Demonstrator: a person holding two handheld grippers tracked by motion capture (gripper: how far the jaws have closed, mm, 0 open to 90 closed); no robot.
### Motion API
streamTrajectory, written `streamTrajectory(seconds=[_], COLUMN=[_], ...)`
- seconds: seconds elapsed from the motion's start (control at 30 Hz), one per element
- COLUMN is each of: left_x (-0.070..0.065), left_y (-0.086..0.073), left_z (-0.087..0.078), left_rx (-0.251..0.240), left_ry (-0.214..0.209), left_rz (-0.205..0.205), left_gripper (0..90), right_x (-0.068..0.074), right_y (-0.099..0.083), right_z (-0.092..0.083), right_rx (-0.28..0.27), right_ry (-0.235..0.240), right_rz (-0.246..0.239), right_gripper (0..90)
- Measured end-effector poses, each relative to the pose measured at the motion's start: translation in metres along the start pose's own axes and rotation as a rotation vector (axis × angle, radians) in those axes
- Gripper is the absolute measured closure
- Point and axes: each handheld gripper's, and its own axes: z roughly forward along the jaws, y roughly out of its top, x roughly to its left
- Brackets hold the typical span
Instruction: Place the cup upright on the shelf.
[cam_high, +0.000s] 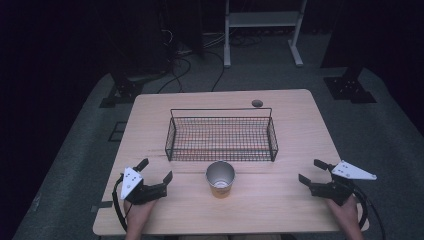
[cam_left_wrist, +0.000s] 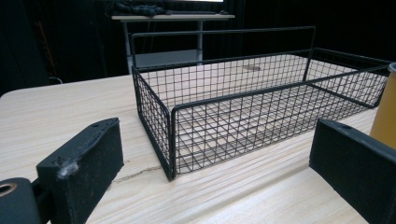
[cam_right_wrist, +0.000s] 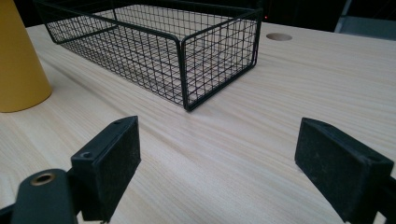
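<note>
A: Starting at the left — what's the left gripper (cam_high: 156, 171) doing?

B: It rests low over the near left part of the table (cam_high: 150, 115), held in the person's left hand (cam_high: 137, 212). Its jaws stand wide apart with nothing between them; in the left gripper view they frame bare wood and the near corner of the wire basket (cam_left_wrist: 243, 102).

A: And the cup?

B: The cup (cam_high: 220, 178) stands upright near the front edge at the middle of the table, mouth up, silvery inside and yellow-orange outside. It sits just in front of the basket's long near wall — close, though I can't tell whether they touch. It lies between the two grippers, apart from both.

A: The basket itself?

B: Black wire mesh, rectangular, at the table's middle, with nothing inside. Behind its right far corner there's a round hole in the tabletop (cam_high: 257, 103).

A: Now the right side.

B: The right gripper (cam_high: 310, 173) is over the near right part of the table, held in the right hand (cam_high: 347, 210), jaws likewise spread wide and holding nothing. From its own view the cup shows at the far left edge, the basket beyond.
</note>
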Motion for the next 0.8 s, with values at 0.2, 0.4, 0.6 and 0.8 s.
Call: streamTrajectory(seconds=[0.2, 0.4, 0.6, 0.8], left_x=[-0.004, -0.009, -0.014, -0.019], left_y=[0.001, 0.001, 0.002, 0.002], left_z=[0.002, 0.002, 0.004, 0.007], left_rx=[-0.005, -0.004, -0.01, -0.008], left_ry=[-0.028, -0.061, -0.096, -0.105], left_rz=[0.007, 0.024, 0.036, 0.061], left_gripper=[2.0, 2.0, 1.9, 1.9], right_x=[0.0, 0.0, 0.0, 0.0], right_y=[0.0, 0.0, 0.0, 0.0], right_z=[0.0, 0.0, 0.0, 0.0], right_rx=[-0.002, 0.003, 0.004, 0.003], right_ry=[-0.001, -0.002, -0.005, -0.004], right_rz=[0.003, 0.002, 0.006, 0.007], right_gripper=[13.2, 13.2, 13.2, 13.2])
